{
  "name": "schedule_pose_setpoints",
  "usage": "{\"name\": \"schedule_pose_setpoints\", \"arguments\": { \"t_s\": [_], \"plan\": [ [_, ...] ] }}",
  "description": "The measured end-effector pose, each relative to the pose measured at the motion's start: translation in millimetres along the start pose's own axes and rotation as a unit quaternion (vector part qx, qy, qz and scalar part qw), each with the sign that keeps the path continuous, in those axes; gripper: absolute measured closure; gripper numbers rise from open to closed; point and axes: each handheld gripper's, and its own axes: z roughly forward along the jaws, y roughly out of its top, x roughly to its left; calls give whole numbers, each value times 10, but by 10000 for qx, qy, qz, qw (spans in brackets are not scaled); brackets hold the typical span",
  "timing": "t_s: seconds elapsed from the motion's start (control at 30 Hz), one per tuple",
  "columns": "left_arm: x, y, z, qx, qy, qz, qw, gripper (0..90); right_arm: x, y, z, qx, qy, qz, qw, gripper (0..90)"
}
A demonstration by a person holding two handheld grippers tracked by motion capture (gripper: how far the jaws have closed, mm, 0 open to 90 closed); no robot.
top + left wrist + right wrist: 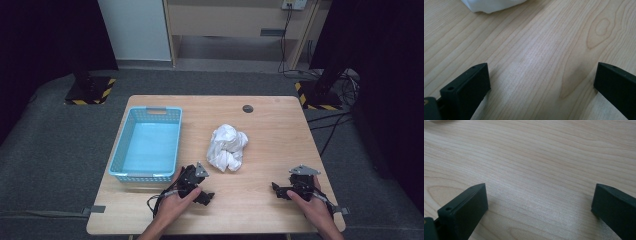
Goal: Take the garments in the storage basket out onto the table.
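Nothing started: white cloth point(228, 147) sitting crumpled mid-bench point(270, 125), blue basket point(146, 144) empty; left gripper point(206, 196) and right gripper point(276, 190) both resting spread, holding nothing.

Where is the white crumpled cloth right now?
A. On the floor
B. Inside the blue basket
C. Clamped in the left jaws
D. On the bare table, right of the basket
D: the white crumpled cloth lies on the table to the right of the blue basket, with both grippers apart from it.
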Motion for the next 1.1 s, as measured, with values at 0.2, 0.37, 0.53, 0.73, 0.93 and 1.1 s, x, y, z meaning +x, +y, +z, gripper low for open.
{"name": "schedule_pose_setpoints", "arguments": {
  "t_s": [0.2,0.37,0.53,0.73,0.93,1.1],
  "plan": [
    [30,-27,9,-162,52,-50,9998,0,1,0,-1,4,-3,10,10000,4],
    [29,-34,9,-189,54,-52,9998,0,2,-1,-1,3,-5,11,10000,4],
    [29,-43,9,-222,60,-46,9997,0,2,-1,-1,3,-7,15,10000,4],
    [7,-68,3,-293,102,-80,9995,0,2,-2,-1,2,-9,17,10000,4],
    [5,-93,3,-397,90,-64,9992,0,2,-2,0,-5,-12,16,10000,4],
    [14,-124,19,-599,60,-44,9982,0,4,-3,-2,-4,-17,25,10000,4]
  ]
}}
